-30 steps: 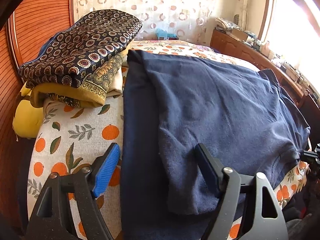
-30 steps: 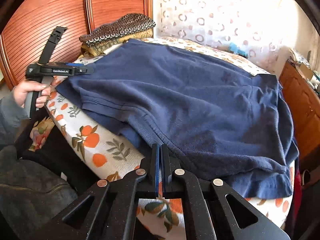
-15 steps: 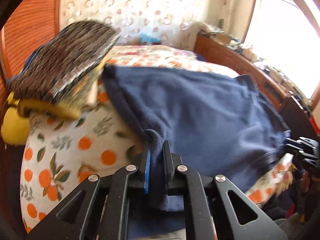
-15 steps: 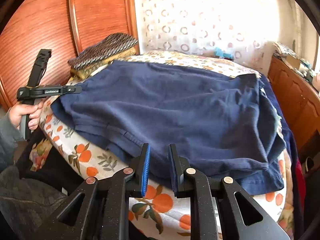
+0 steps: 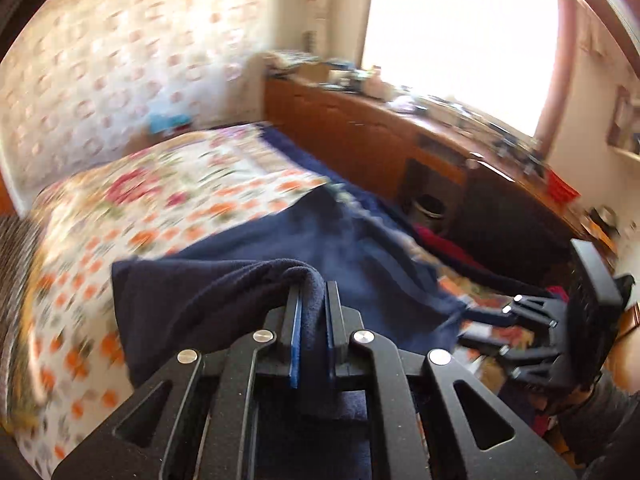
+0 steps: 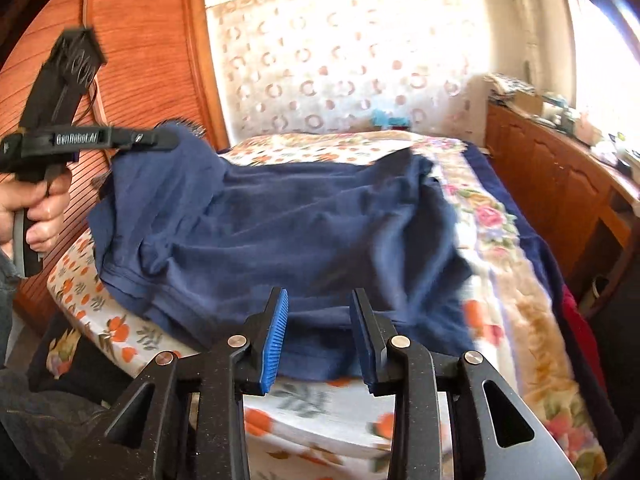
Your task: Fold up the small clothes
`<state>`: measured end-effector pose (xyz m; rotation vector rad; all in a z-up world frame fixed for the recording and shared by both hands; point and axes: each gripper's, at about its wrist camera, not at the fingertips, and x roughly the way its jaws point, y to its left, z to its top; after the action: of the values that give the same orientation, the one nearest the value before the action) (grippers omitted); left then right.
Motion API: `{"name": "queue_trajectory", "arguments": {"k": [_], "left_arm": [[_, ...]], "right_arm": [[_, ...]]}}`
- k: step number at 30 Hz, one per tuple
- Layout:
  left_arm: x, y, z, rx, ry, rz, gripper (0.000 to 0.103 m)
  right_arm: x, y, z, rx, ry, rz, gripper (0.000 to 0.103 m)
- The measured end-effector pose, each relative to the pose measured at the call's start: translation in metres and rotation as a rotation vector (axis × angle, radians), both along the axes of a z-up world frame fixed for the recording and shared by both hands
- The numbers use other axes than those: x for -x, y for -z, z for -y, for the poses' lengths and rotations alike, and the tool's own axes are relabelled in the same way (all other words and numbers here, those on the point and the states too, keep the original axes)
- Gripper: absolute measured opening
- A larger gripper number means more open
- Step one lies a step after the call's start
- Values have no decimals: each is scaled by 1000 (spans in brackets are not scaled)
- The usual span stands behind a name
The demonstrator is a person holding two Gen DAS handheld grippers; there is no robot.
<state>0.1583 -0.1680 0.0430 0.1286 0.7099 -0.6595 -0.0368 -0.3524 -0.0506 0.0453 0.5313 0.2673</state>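
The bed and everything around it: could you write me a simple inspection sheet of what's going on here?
Surface: bed with orange-fruit patterned sheet and a floral blanket alongside.
Job's things: dark navy blue cotton garment spread across the bed, one edge lifted clear of it.
Clutter: red fabric by the bedside; small items blurred on the wooden sideboard.
Grippers: left gripper shut on a bunched fold of the garment; right gripper open, its jaws just been opening, garment hem between them but not pinched.
Cables: nothing seen.
Surroundings: ribbed wooden headboard, ring-patterned curtain, bright window.
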Motion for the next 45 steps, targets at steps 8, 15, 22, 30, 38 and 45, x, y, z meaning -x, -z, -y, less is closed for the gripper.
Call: {"name": "queue_trajectory", "arguments": {"k": [8, 15, 22, 30, 38, 45], "left_arm": [[-16, -10, 88, -83, 124, 11, 14], [-22, 0, 68, -74, 107, -22, 63], [-29, 24, 17, -112, 22, -29, 77], [-33, 60, -50, -102, -98, -73, 77], [-19, 70, -94, -85, -181, -57, 77], [-10, 75, -119, -60, -227, -51, 77]], "right_arm": [[23, -5, 33, -5, 92, 24, 34], [20, -2, 39, 6, 115, 13, 35], [2, -9, 31, 23, 89, 12, 35], [-31, -21, -4, 72, -6, 31, 35], [-83, -36, -58, 145, -132, 19, 49], [-123, -43, -100, 226, -203, -8, 55]]}}
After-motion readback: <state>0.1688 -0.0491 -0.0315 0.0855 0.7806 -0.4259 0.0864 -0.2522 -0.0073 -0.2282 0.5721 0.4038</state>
